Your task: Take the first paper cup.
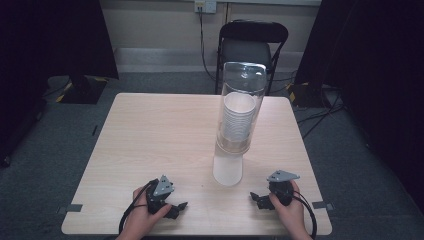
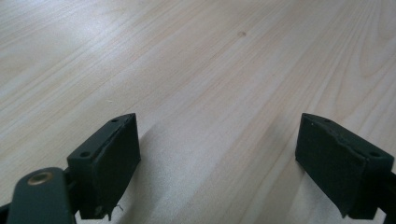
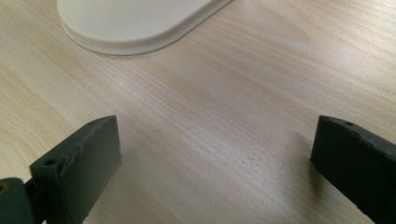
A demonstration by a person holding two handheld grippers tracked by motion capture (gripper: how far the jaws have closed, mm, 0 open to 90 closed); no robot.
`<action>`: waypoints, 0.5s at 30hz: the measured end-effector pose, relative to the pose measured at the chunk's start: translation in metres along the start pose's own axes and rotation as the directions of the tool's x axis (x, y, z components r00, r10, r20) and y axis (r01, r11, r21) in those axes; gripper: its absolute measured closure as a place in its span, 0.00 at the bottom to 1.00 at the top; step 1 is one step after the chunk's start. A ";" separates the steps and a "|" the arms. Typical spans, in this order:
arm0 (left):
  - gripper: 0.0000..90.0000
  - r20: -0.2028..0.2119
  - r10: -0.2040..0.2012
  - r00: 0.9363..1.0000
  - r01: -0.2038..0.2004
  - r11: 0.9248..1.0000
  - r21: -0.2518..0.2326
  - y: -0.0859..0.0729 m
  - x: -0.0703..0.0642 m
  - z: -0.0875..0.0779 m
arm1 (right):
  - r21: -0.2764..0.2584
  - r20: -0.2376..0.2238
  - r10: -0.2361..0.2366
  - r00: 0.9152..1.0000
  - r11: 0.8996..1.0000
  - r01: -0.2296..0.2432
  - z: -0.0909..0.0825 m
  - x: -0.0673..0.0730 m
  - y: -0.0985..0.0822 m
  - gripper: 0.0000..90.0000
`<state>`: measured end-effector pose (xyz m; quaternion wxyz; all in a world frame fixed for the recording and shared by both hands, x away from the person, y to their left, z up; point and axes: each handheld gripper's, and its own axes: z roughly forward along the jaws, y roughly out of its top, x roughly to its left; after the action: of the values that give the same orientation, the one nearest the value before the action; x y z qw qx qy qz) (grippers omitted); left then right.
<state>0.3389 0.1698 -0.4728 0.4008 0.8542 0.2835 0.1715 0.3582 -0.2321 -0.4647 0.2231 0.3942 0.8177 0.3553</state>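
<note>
High view frames a pale wood-grain worktop (image 1: 150, 135) on which a cup dispenser (image 1: 239, 117) is stood upright, right of centre and toward the near half of the surface. Its long axis is seen running vertically, the rounded closed end of its clear plastic tube pointing up and its white base (image 1: 228, 171) set flat on the wood. Inside the smooth, glossy tube a stack of white paper cups (image 1: 238, 120) is held, their ribbed rims lined up along the same vertical axis. The left tool (image 1: 176, 207) is held close to the near edge, left of the dispenser and well apart from it; the right tool (image 1: 256, 197) is held just to the right of the base, near it but not touching. In the left gripper view the matte black, blocky jaws are shown spread wide over bare wood, with nothing between them. In the right gripper view the jaws are likewise spread wide and empty, and the base (image 3: 135, 23) is seen ahead as a smooth white oval with a rounded lip. A black folding chair (image 1: 252, 47) is placed beyond the far edge.
</note>
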 end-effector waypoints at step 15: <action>0.15 -0.001 0.000 1.000 0.000 1.000 -0.001 0.000 0.000 0.000 | -0.058 0.002 0.023 1.000 0.998 -0.023 0.000 0.006 0.006 0.24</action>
<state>0.3389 0.1697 -0.4728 0.4009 0.8539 0.2838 0.1719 0.3577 -0.2245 -0.4603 0.2313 0.3972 0.8023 0.3809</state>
